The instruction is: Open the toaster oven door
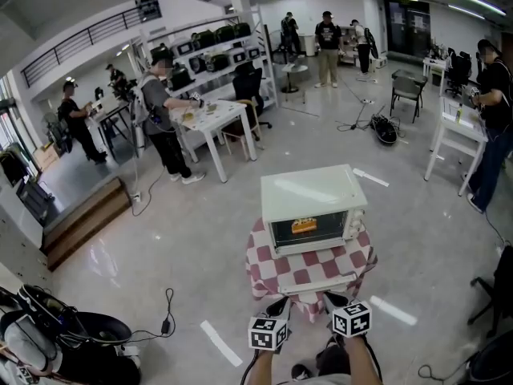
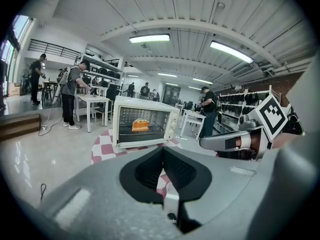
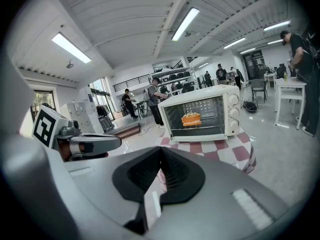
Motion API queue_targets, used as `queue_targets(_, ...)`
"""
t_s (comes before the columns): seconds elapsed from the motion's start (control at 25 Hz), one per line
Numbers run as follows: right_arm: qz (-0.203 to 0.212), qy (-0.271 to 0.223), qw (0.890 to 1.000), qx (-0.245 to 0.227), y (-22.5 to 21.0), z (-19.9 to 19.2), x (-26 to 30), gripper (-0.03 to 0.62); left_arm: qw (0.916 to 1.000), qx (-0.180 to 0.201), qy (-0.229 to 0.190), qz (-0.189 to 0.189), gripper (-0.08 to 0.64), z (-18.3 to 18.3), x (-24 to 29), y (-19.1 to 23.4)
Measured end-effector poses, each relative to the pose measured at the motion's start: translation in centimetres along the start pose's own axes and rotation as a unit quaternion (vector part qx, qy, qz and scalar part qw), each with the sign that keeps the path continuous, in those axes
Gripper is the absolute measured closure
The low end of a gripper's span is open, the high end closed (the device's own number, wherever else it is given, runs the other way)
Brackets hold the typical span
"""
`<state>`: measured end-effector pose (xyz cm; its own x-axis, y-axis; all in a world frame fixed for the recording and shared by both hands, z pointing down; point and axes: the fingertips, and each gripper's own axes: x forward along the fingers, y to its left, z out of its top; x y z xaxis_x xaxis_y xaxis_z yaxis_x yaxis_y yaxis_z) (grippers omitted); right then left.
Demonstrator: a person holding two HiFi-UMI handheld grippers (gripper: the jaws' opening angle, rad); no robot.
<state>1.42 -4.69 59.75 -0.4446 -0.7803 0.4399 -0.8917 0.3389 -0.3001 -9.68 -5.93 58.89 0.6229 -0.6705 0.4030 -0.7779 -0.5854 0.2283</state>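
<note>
Head view: left claw (image 1: 280, 305), right claw (image 1: 331, 300) pinched empty, six o'clock of cream boxy toaster oven (image 1: 313, 195); might drag it by tugging.

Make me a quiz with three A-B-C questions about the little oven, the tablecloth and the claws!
1. Where does the toaster oven stand?
A on the floor
B on the tablecloth
C on a shelf

2. What colours is the tablecloth?
A red and white
B blue and yellow
C all green

3. How are the left claw and the right claw?
A both shut, empty
B both wide open
C each holding a cup

Answers:
1 B, the oven sits on the covered table.
2 A, its checks are red and white.
3 A, each claw's jaws meet with nothing between them.
</note>
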Motion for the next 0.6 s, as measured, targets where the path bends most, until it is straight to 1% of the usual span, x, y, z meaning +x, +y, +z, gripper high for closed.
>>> queue_targets(0.12, 0.003, -0.002, 1.000, 0.009, 0.0, 0.1, 0.3, 0.589, 1.0000, -0.001, -0.001, 0.000, 0.555, 0.1, 0.1, 0.2)
queue_targets(0.28, 0.002, -0.002, 1.000, 0.008, 0.2, -0.1, 0.6, 0.589, 1.0000, -0.003, 0.001, 0.003, 0.555, 0.1, -0.1, 0.6)
queue_targets(0.44, 0.009, -0.014, 1.000, 0.014, 0.5, 0.5, 0.9, 0.591, 1.0000, -0.004, -0.005, 0.008, 0.555, 0.3, -0.4, 1.1)
queue_targets(0.6, 0.010, -0.017, 1.000, 0.009, 0.5, 0.7, 1.2, 0.591, 0.9999, -0.003, -0.006, 0.010, 0.555, 0.4, -0.3, 1.3)
